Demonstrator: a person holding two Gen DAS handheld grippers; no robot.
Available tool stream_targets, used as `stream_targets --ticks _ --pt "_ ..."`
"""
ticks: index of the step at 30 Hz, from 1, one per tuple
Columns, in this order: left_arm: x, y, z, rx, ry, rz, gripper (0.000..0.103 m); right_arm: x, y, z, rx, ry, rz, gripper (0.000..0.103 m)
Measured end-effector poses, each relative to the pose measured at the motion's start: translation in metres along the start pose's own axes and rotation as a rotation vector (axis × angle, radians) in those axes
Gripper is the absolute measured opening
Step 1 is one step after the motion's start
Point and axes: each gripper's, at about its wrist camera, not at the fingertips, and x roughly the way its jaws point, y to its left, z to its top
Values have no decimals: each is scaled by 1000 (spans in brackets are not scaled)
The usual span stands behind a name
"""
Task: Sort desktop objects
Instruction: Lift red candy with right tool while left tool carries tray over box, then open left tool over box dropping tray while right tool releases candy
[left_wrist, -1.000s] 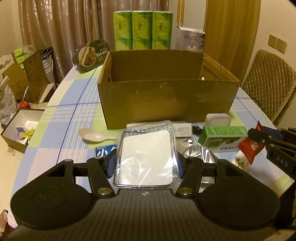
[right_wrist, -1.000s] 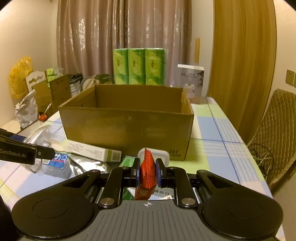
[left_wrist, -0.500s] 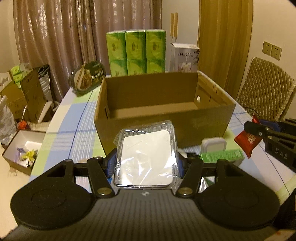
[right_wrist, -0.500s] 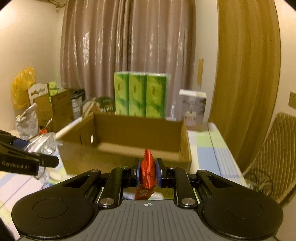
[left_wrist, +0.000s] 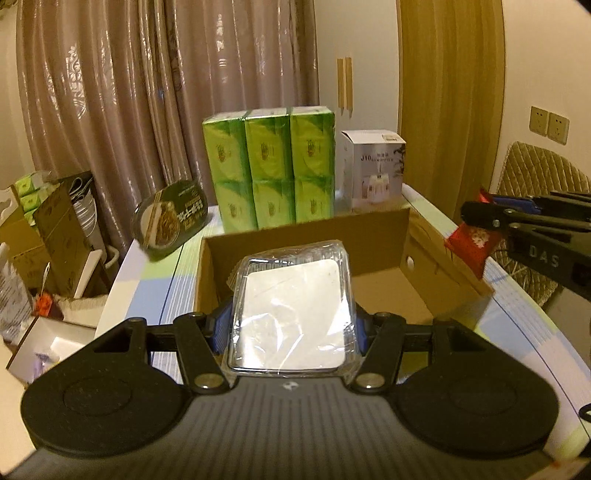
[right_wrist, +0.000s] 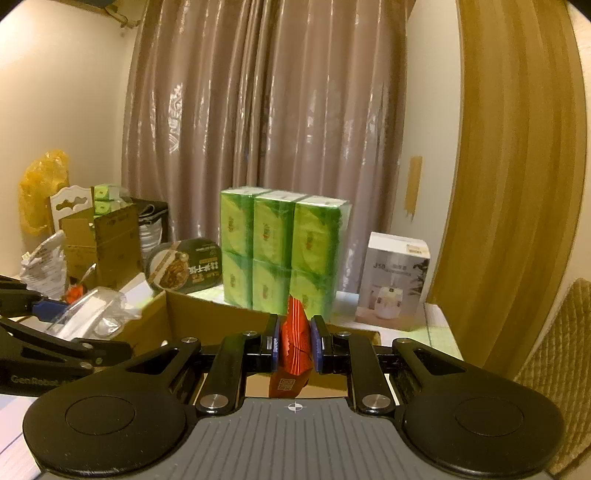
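Our left gripper (left_wrist: 293, 325) clamps the tray (left_wrist: 293, 306) over the box (left_wrist: 391, 299) near its left wall; our right gripper (right_wrist: 293, 345) pinches the red packet (right_wrist: 293, 345) above the box's right rim.

Clear plastic-wrapped tray (left_wrist: 293, 314) with a white flat insert, held level above the open cardboard box (left_wrist: 417, 236). Red snack packet (right_wrist: 293, 347), pinched upright on edge, apparently over the box's near wall.
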Motion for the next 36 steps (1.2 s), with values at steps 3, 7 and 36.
stream_targets --ticks 3,7,36 --pt "18 3 8 -10 -4 -2 56 16 -1 -1 -1 8 -1 14" --pt "41 7 11 -31 -4 -8 56 37 -1 -6 -4 26 -8 14" --pt "102 21 -14 -107 35 -31 70 73 -3 -36 34 79 -19 49"
